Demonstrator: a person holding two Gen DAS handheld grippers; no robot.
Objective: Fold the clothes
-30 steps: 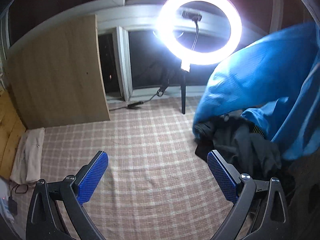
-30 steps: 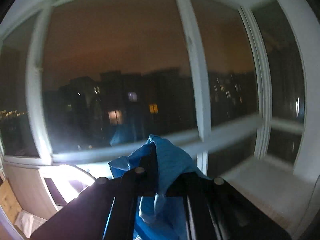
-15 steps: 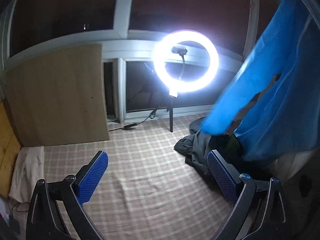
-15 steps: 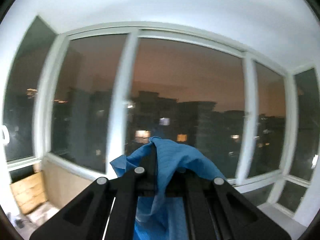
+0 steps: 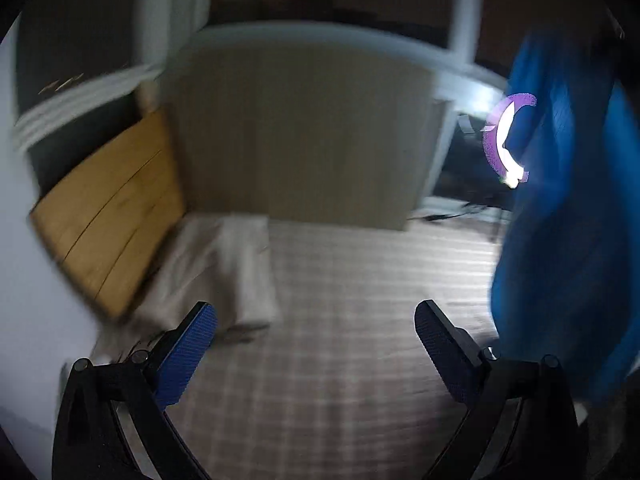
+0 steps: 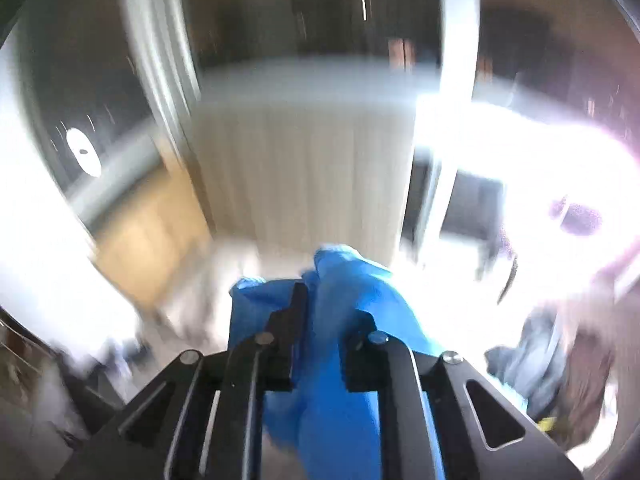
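- left gripper [image 5: 316, 328]: spread wide, empty, above checked bedcover [image 5: 352, 320]
- right gripper [image 6: 320, 312]: pinching blue garment [image 6: 352, 300], bunched between fingers
- blue garment [image 5: 560, 220] hanging at right edge of left view, partly covering ring light [image 5: 502, 140]
- both views motion-blurred
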